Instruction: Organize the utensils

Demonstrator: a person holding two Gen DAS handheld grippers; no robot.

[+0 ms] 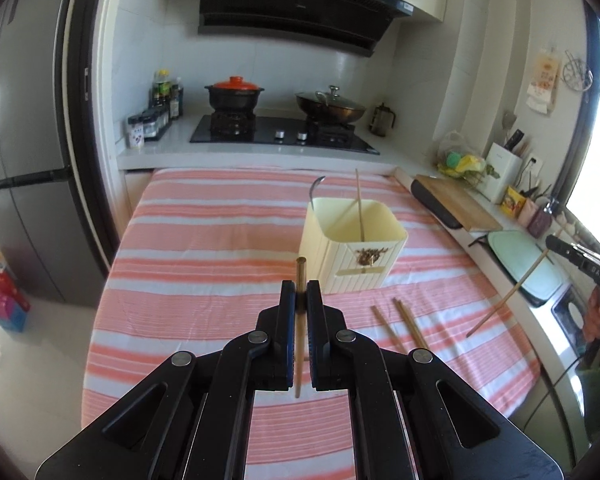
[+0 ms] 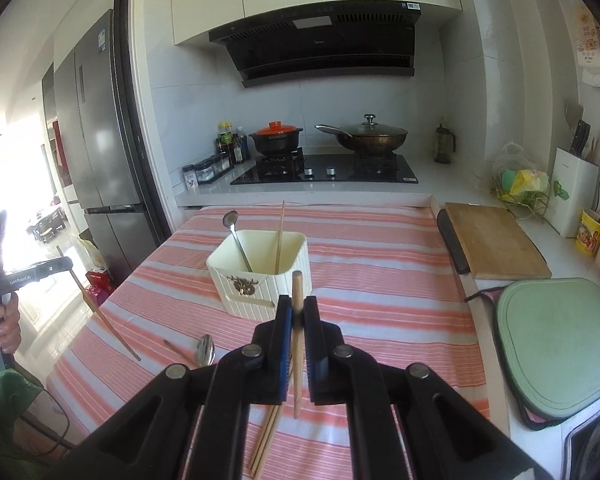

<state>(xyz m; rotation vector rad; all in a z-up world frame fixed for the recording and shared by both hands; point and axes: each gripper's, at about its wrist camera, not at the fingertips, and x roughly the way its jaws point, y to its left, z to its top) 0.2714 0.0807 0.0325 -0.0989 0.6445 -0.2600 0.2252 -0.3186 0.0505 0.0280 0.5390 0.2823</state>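
A cream utensil holder (image 1: 354,246) (image 2: 260,270) stands on the striped cloth and holds a metal spoon (image 2: 236,240) and one chopstick (image 2: 280,236). My left gripper (image 1: 300,292) is shut on a wooden chopstick (image 1: 300,320), held above the cloth just in front of the holder. My right gripper (image 2: 297,312) is shut on another chopstick (image 2: 297,344), also near the holder. Two loose chopsticks (image 1: 400,326) (image 2: 266,440) and a spoon (image 2: 205,350) lie on the cloth.
The pink-striped cloth (image 1: 204,240) covers the table. A stove with a pot (image 1: 234,94) and a wok (image 1: 330,108) is behind. A wooden cutting board (image 2: 496,240) and a green board (image 2: 560,344) lie at the right. A fridge (image 1: 28,160) stands at the left.
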